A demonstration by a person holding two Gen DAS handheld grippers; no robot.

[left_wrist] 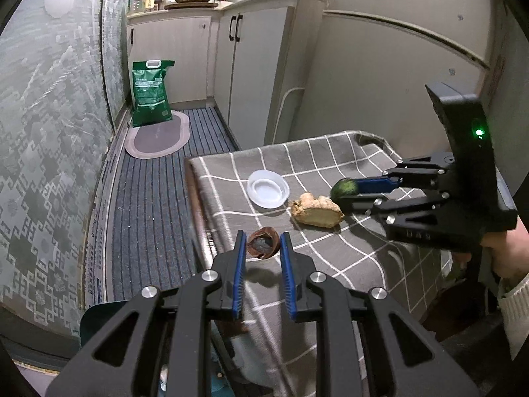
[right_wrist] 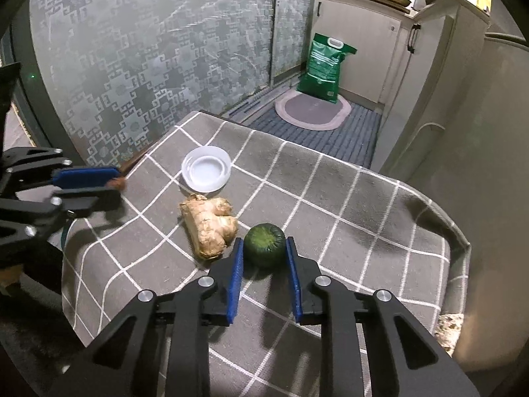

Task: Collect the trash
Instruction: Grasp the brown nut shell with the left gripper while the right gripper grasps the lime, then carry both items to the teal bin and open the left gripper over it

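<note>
Left wrist view: left gripper [left_wrist: 263, 243] clamps a brown, cracked nutshell [left_wrist: 263, 247]; at two o'clock, right gripper [left_wrist: 344, 193] pinches a round green stub [left_wrist: 342, 189].

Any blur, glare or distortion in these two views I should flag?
Left wrist view: strong fisheye bending of the cabinets, bright washout at the counter top, table edge smeared. Right wrist view: left gripper motion-blurred, the ginger and green piece sharp, soft shadows on the cloth.
</note>
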